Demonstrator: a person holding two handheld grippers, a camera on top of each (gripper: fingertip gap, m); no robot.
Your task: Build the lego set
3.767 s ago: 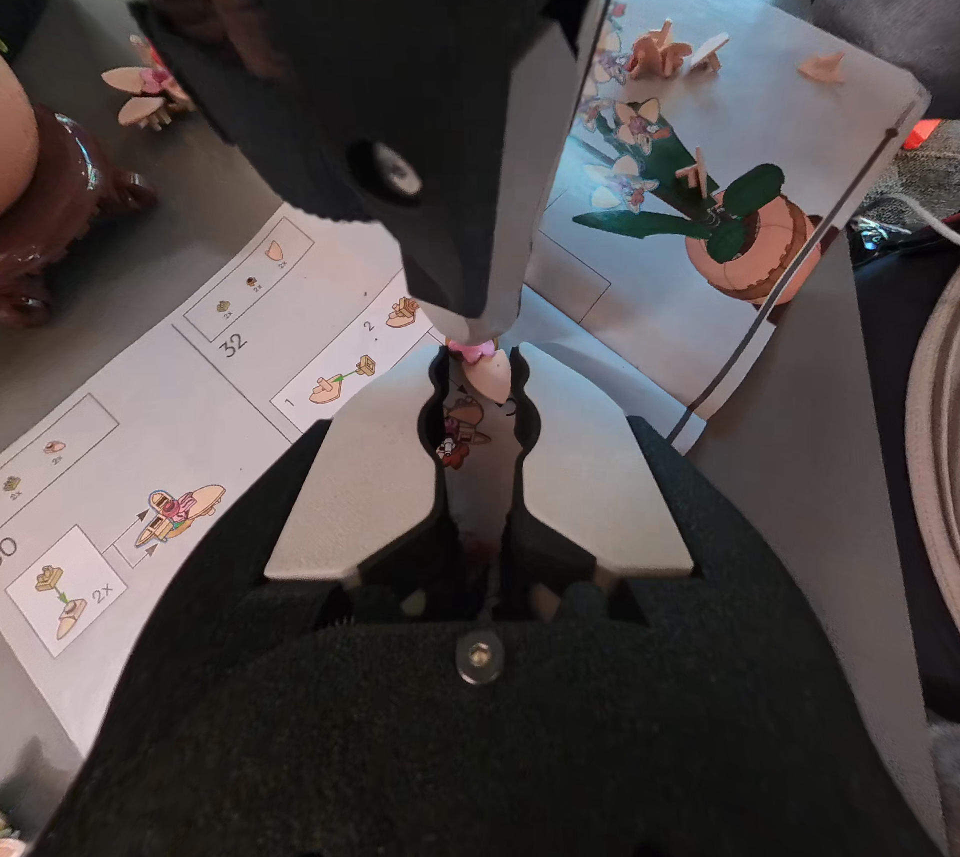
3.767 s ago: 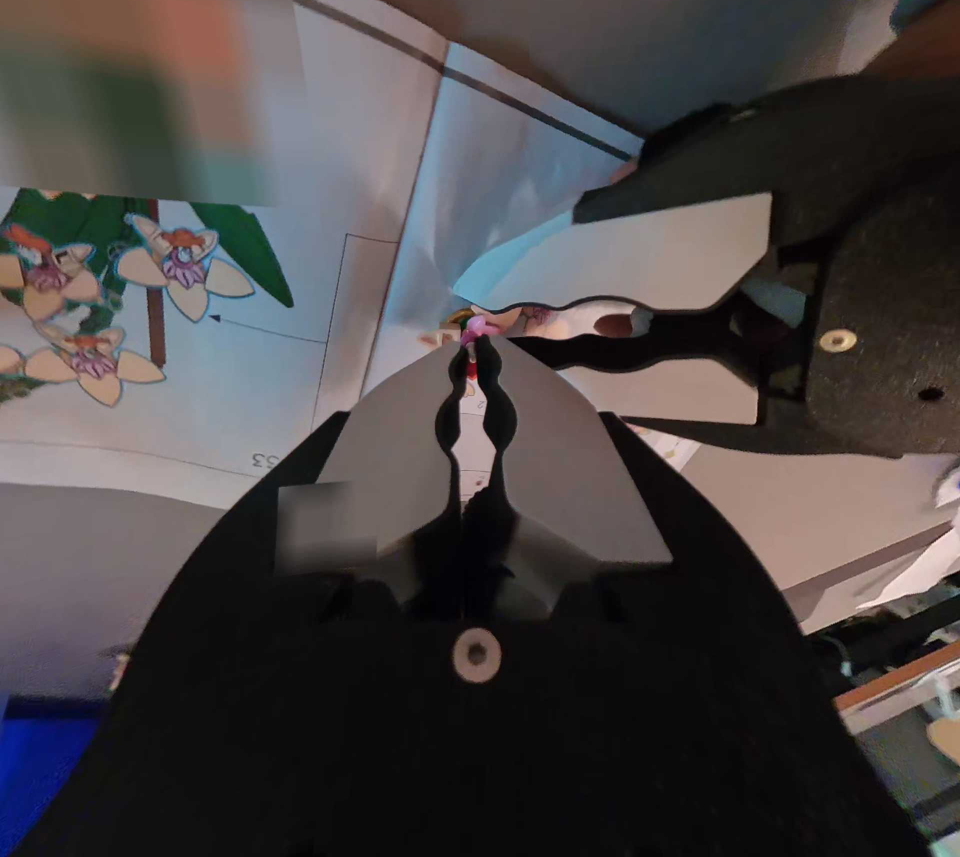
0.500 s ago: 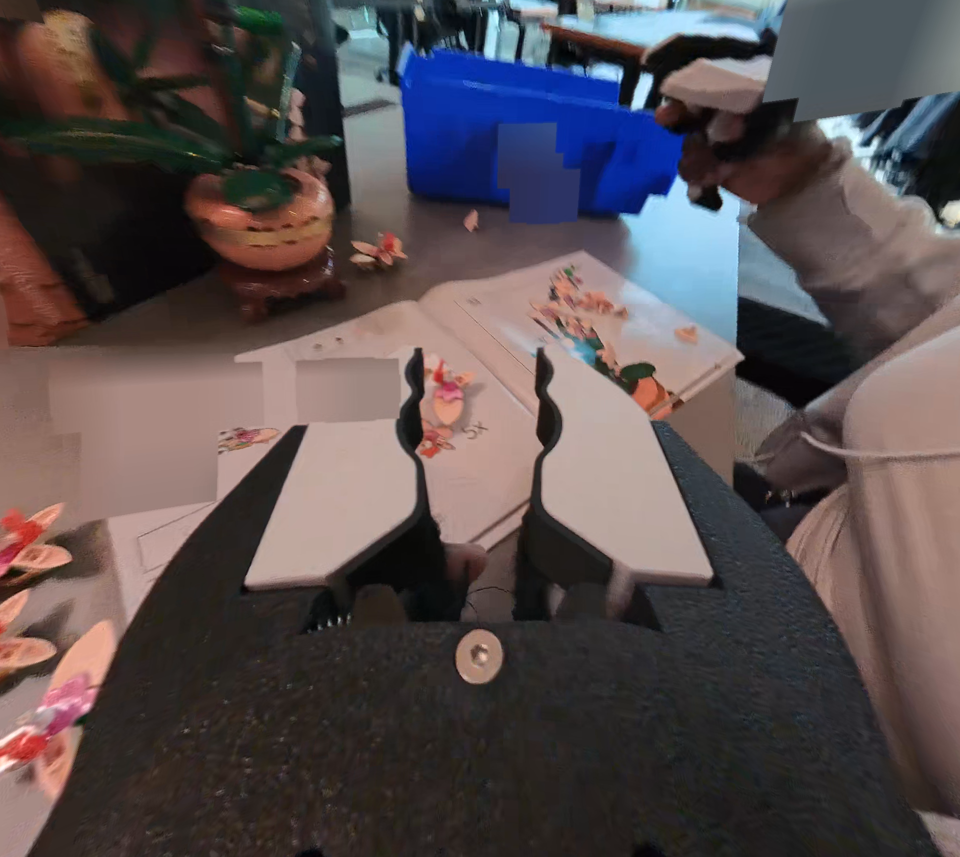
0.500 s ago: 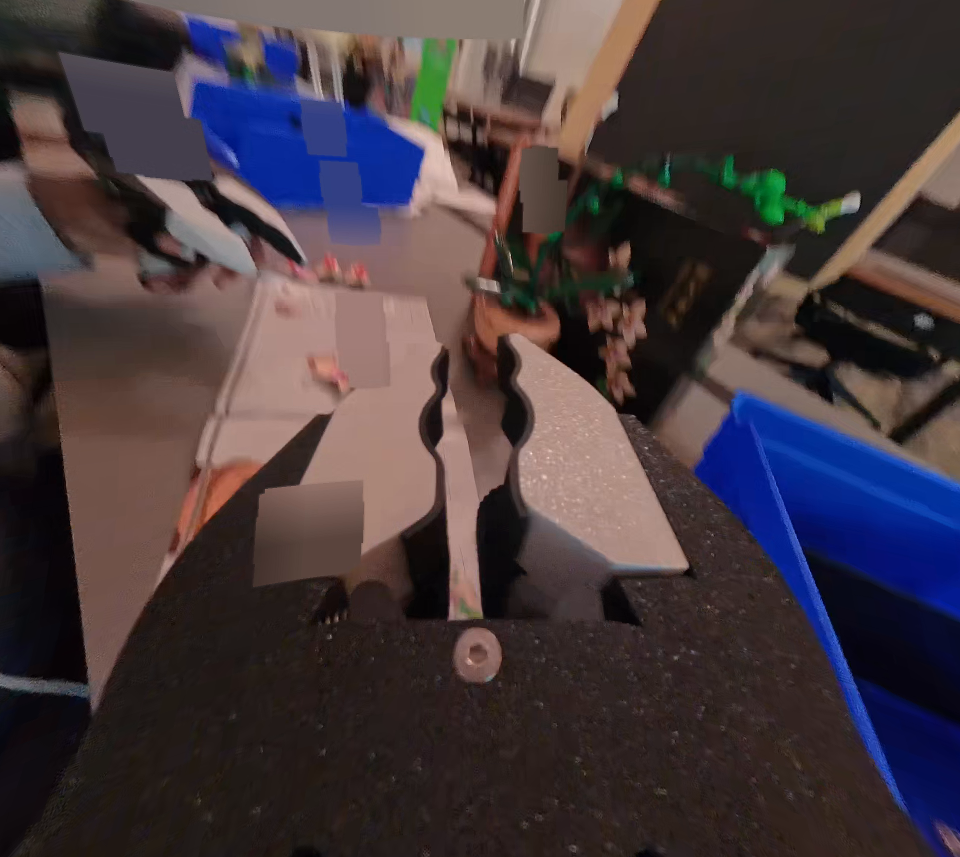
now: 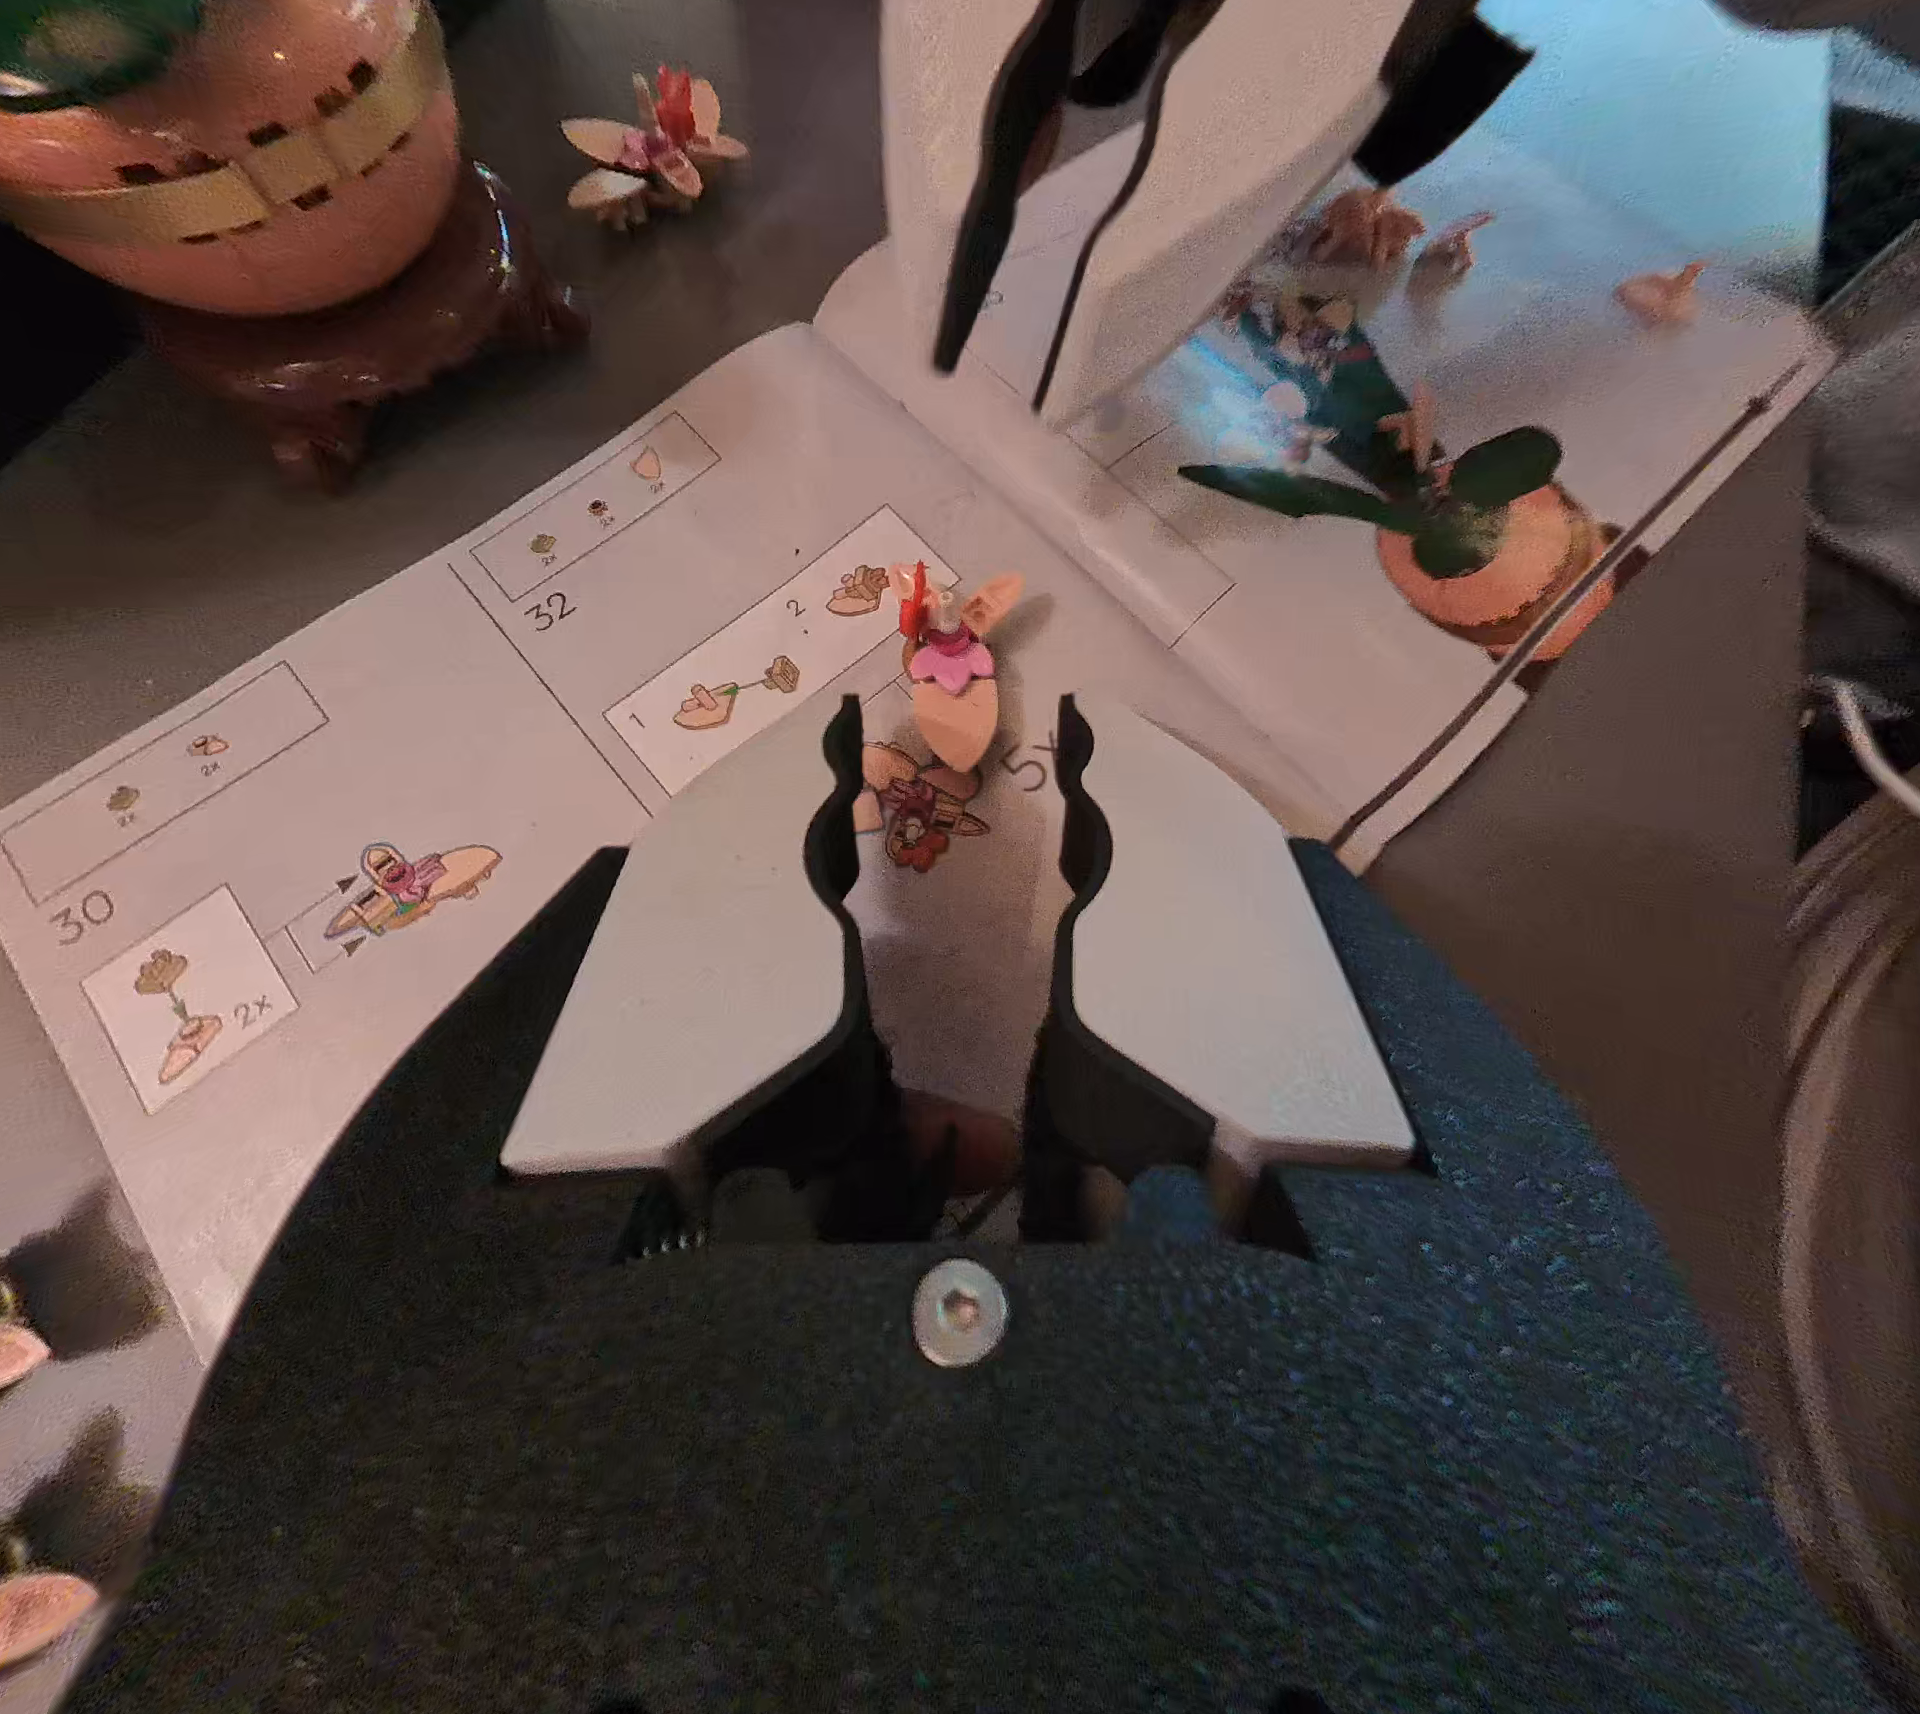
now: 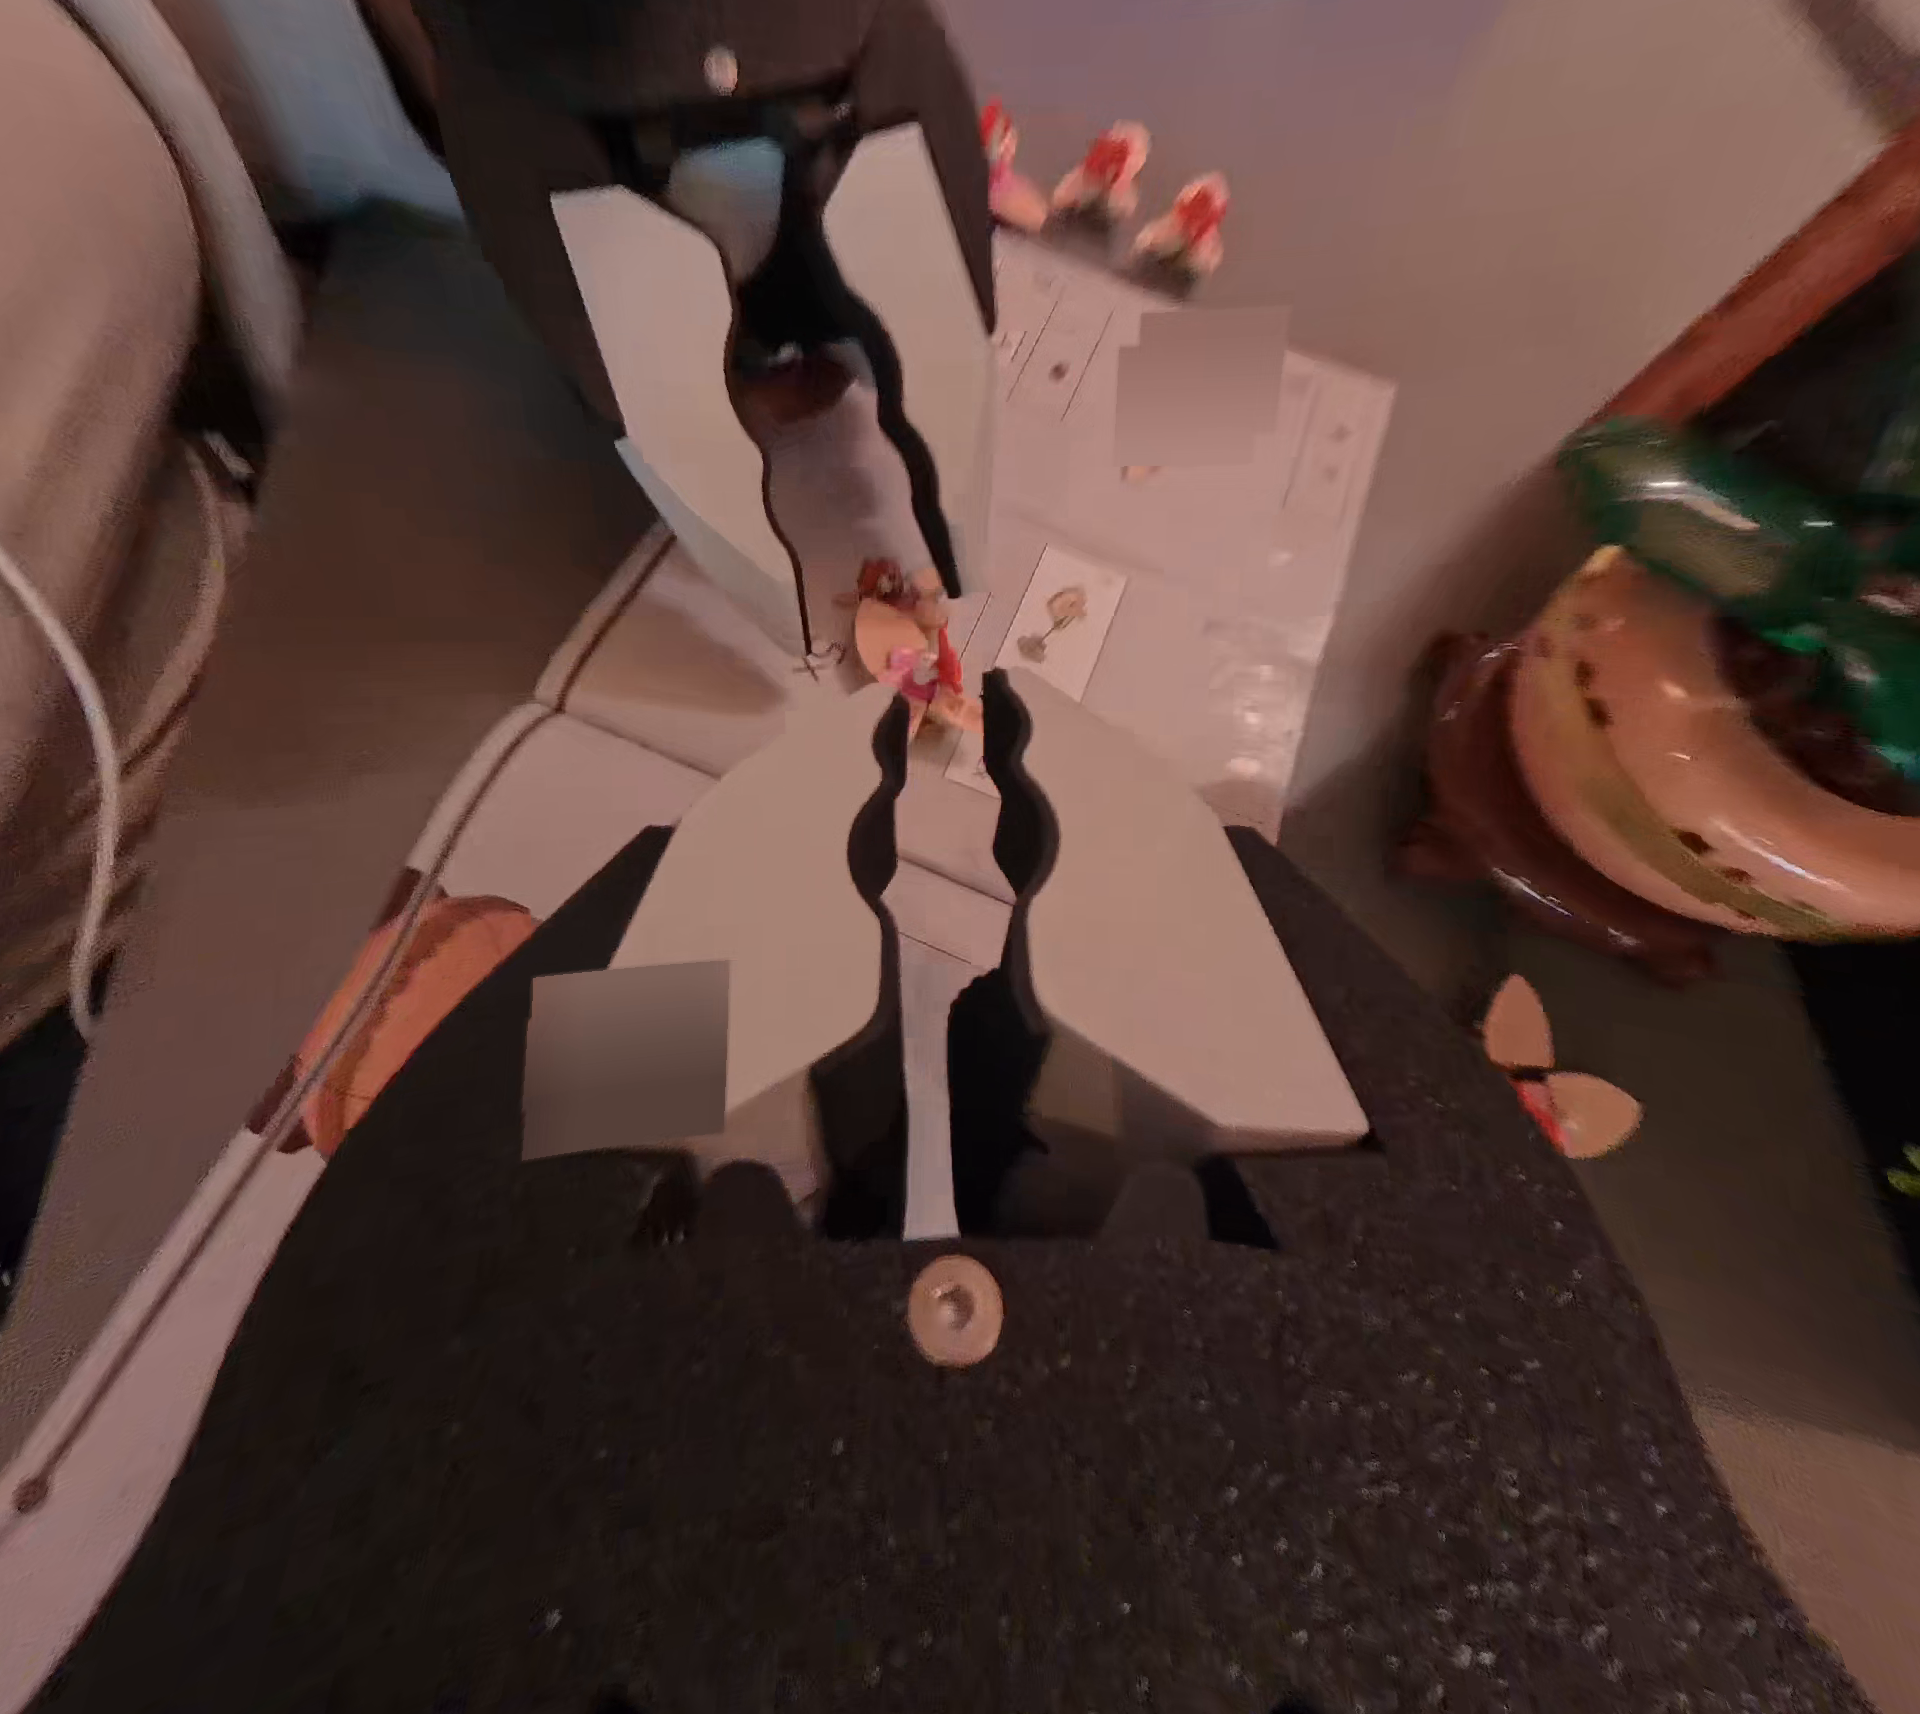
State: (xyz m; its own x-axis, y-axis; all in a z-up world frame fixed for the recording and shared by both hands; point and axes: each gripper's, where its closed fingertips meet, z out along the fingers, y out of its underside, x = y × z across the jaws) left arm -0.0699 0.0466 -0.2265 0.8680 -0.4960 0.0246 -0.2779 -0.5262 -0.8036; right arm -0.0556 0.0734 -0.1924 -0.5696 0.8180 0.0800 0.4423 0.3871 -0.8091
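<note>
1. The left gripper (image 5: 956,714) is standing with its jaws wide apart and holding nothing; a small flower sub-assembly (image 5: 951,677) is lying just beyond its fingertips on the open instruction booklet (image 5: 416,729).
2. The right gripper (image 6: 940,693) is pointing at the same flower from the opposite side, its jaws at a narrow gap; the flower is sitting at its tips, and whether the pads are touching it cannot be told from the blurred right wrist view.
3. The flower is showing a tan petal, a pink piece and a red piece; it is resting on the booklet's left page, over the printed build steps, held by neither gripper as far as the left wrist view shows.
4. Progress, as a judgement: the pot (image 5: 239,137) with green leaves on its brown stand is already standing built on the worktop (image 5: 727,2), and a finished flower (image 5: 649,147) is lying beside it; three more red-and-tan flowers (image 6: 1101,184) are waiting beyond the booklet in the right wrist view.
5. What is remaining appears to be completing this flower's petals and mounting the flowers on the plant.
6. Loose tan pieces (image 5: 1652,293) are lying on the booklet's right page, well apart from the flower.
7. Obstruction: the two grippers are facing each other closely over the flower, so each is crowding the other's approach.
</note>
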